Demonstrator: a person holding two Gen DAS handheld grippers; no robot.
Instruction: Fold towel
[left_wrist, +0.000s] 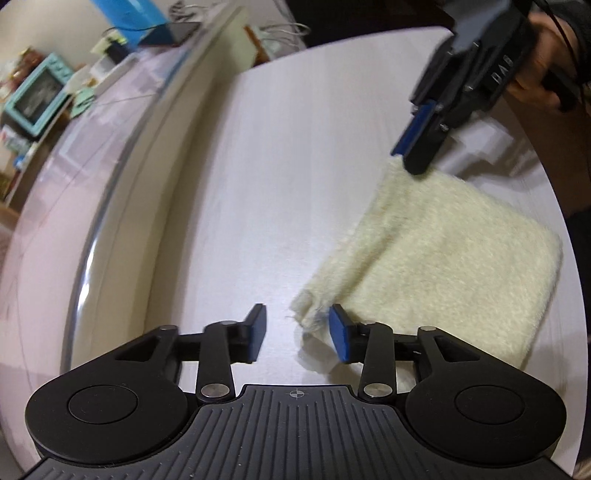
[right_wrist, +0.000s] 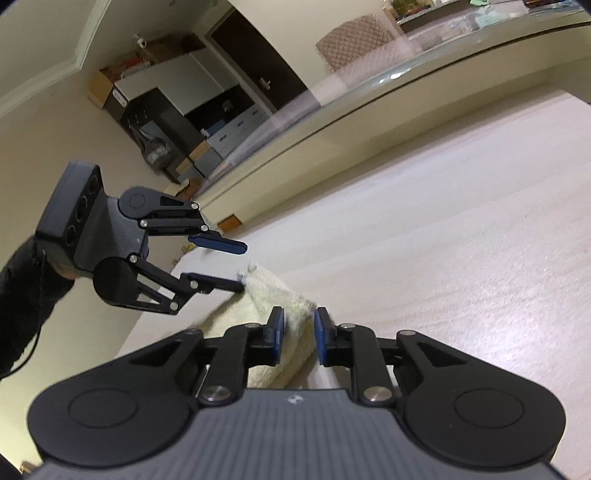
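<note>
A cream fluffy towel (left_wrist: 443, 258) lies folded on the white table (left_wrist: 277, 184), towards its right side. My left gripper (left_wrist: 299, 332) stands open at the towel's near frayed corner, which sits just inside the right pad without being pinched. In the right wrist view the left gripper (right_wrist: 240, 264) has its jaws apart, its lower finger at that corner of the towel (right_wrist: 273, 295). My right gripper (right_wrist: 299, 336) straddles the towel's folded edge with its pads a little apart from the cloth. In the left wrist view the right gripper (left_wrist: 410, 155) hovers at the towel's far corner.
A glossy curved counter edge (left_wrist: 122, 184) borders the table on the left, with a teal appliance (left_wrist: 37, 96) and a blue box (left_wrist: 147, 18) beyond. A person's hand (left_wrist: 535, 74) holds the right gripper. A dark sleeve (right_wrist: 22, 295) is at the left.
</note>
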